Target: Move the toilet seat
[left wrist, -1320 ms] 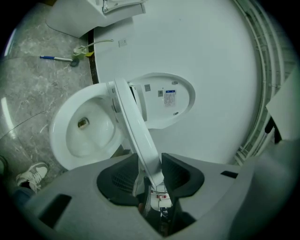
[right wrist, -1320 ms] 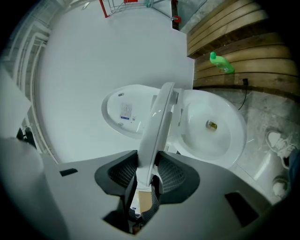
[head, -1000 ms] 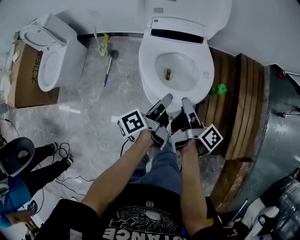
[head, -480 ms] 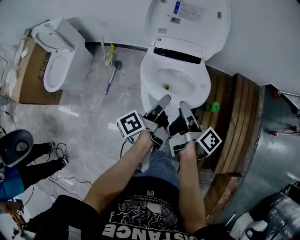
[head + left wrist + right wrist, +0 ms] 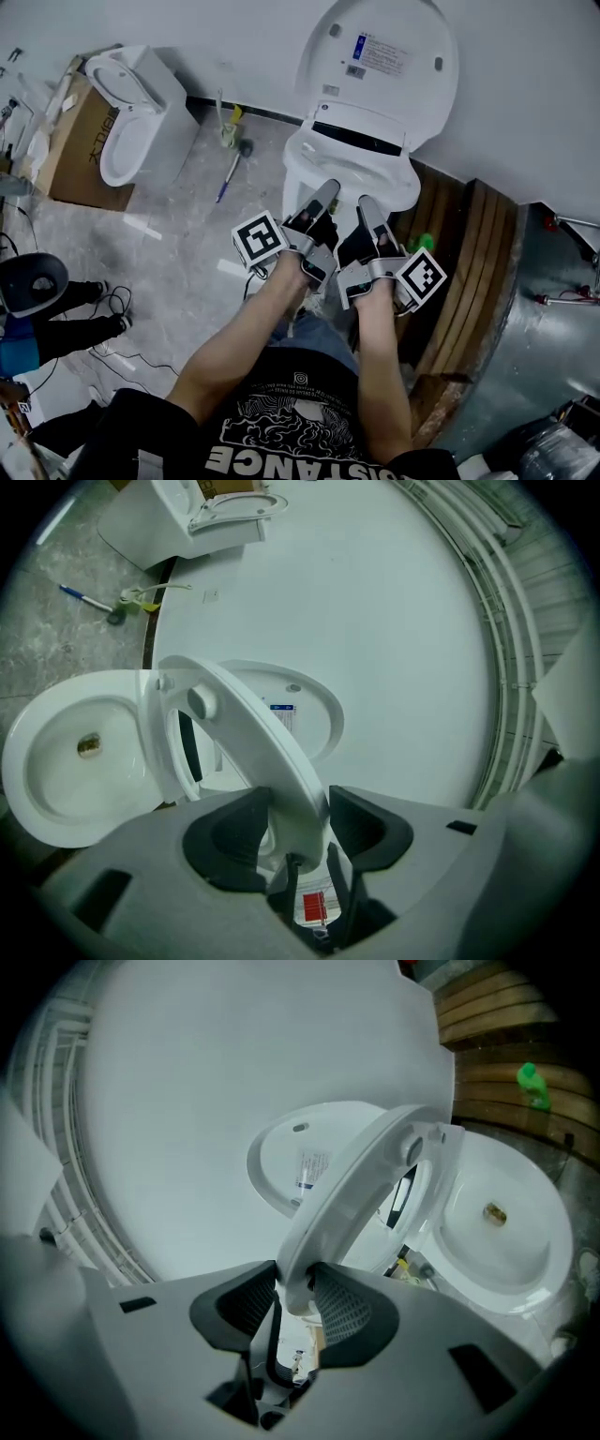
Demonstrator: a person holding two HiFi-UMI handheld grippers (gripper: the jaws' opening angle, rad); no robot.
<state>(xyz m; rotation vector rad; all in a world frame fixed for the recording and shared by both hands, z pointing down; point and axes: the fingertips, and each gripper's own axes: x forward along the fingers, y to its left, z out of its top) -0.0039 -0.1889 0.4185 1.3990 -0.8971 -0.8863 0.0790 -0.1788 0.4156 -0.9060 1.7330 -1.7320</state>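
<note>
Head view — looking down on a white toilet by the wall, with its lid up. Spotting a sticker with a blue patch on the lid, but finding its words too small to read. Failing too with the print on the brown box at the far left, and catching only letters ending in "ANCE" on the black shirt, cut by the bottom edge. Holding the toilet seat half raised over the bowl. Squeezing its front rim with the right gripper. Opening the jaws of the left gripper, with the same rim between the pads. Leaving open grey floor on the left — crowding close to wooden slats on the right.
</note>
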